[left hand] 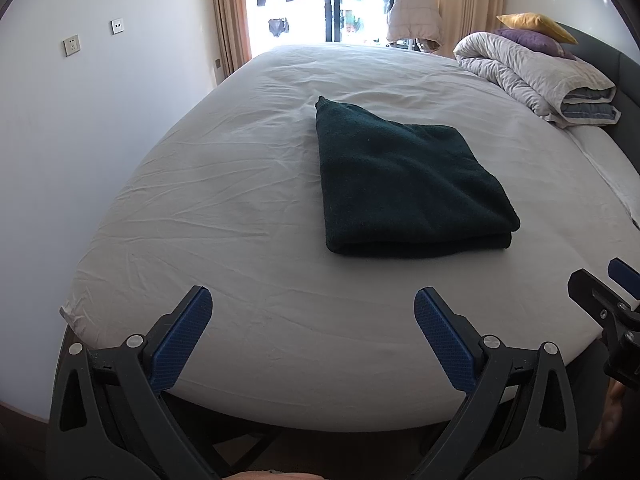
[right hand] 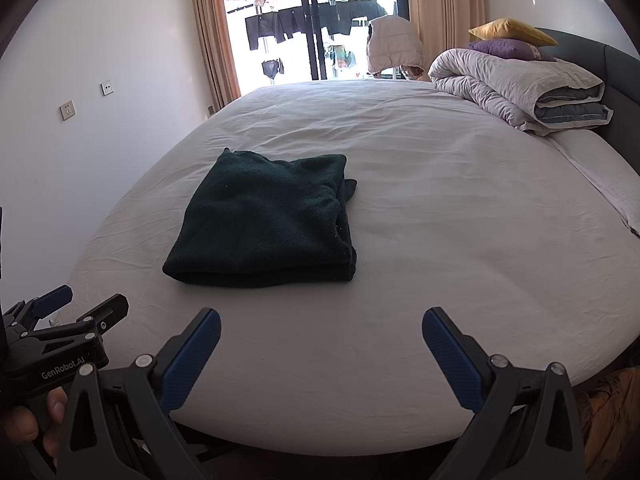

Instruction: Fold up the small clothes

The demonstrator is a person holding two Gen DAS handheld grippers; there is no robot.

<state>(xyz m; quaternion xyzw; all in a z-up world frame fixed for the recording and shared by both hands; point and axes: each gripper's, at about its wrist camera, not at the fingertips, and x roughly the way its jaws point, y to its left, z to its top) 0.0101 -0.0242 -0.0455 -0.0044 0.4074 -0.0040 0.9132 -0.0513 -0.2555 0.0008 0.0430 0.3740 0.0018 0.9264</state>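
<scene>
Left wrist view: left gripper (left hand: 313,307) jaws wide and empty at the bed (left hand: 240,208) edge, folded dark garment (left hand: 404,184) mid-bed beyond, right gripper (left hand: 608,284) at bed's right edge; right wrist view: right gripper (right hand: 321,327) jaws wide, empty, garment (right hand: 264,220) on bed (right hand: 460,240) ahead-left, left gripper (right hand: 76,304) spread too.

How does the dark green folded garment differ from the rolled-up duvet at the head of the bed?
The dark green garment is small, flat and folded into a neat rectangle; the duvet is bulky and loosely rolled. The garment is dark and fleecy, the duvet pale grey and crinkled. The garment lies alone mid-bed, nearer both open claws, left claw and right claw; the duvet lies by the headboard with two cushions on it. Both rest on the white sheet, untouched.
</scene>
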